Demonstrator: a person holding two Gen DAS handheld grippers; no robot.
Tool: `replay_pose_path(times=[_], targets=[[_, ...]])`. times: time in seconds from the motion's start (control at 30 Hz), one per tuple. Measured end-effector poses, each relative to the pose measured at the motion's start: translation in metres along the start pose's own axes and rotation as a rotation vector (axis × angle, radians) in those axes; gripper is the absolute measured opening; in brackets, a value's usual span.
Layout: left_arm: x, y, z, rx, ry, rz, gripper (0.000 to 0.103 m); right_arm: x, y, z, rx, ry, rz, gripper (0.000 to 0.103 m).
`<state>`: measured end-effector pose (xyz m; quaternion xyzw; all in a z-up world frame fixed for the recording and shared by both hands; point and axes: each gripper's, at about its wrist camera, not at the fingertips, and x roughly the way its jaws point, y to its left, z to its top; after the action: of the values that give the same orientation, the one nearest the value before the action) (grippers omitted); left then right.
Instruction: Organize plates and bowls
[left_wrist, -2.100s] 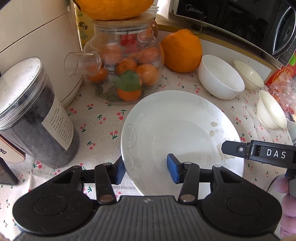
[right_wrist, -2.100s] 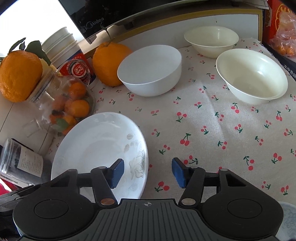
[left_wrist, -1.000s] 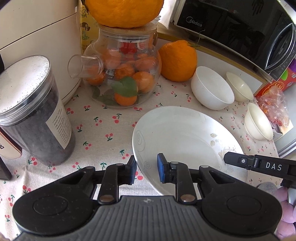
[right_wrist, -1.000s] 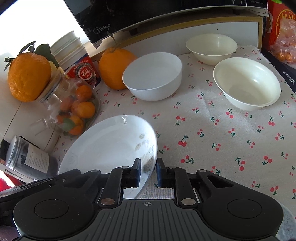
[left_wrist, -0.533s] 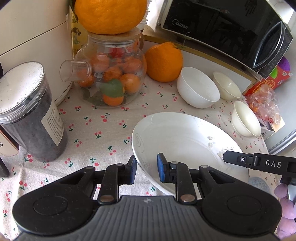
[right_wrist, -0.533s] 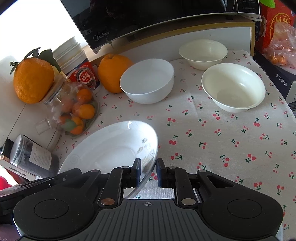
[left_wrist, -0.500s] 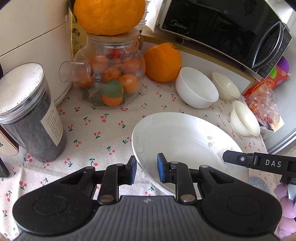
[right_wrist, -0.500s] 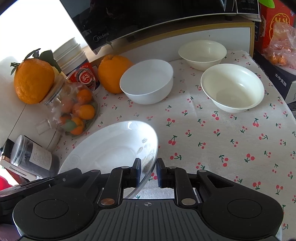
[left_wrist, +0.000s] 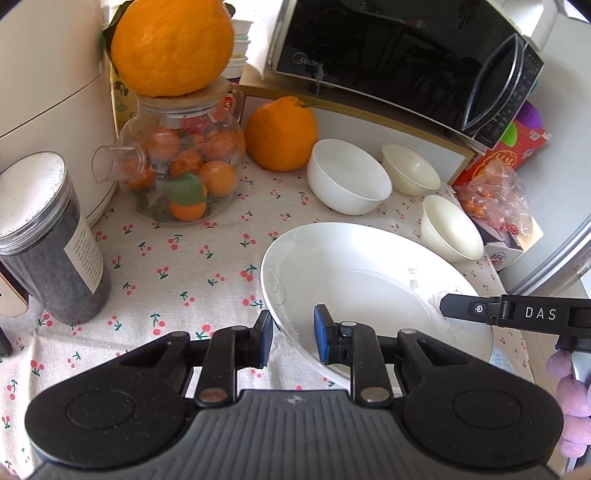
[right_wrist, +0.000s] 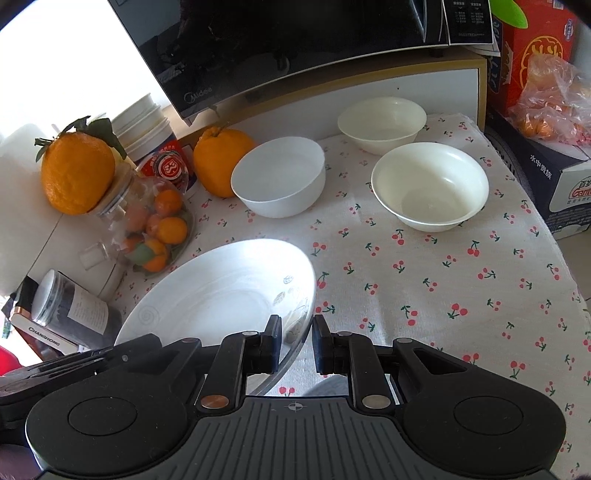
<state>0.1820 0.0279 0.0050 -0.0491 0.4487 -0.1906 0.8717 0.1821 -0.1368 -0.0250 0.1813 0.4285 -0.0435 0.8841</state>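
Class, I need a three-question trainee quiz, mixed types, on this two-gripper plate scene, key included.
1. True or false: both the left gripper and the right gripper are shut on the rim of the white plate.
2. How many empty bowls stand on the cherry-print cloth?
3. What sits on the lid of the glass teapot? A) a bowl B) a large orange fruit C) a cup

Key: 1 true; 2 three; 3 B
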Motion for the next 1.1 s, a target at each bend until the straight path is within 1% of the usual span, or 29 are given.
replay_pose_path(times=[0.33,0.5,0.8,1.1], targets=[[-0.015,-0.019,-0.011,0.067,-0.012,-0.046,0.021,-0.028,-0.012,-0.009,-0.011,-0.018,-0.006,0.018],[-0.019,-0.028,-0.018,0.103,-0.01,-0.059,0.021,-0.038,-0.021,-0.015,-0.009,-0.012,-0.011,0.018],[-0.023,-0.046,-0.032,0.161,0.009,-0.091,0.021,-0.056,-0.039,-0.032,-0.01,0.004,-0.01,0.018],[-0.022,-0.07,-0.047,0.219,0.03,-0.122,0.021,-0.075,-0.063,-0.048,-0.002,0.004,-0.039,0.018]])
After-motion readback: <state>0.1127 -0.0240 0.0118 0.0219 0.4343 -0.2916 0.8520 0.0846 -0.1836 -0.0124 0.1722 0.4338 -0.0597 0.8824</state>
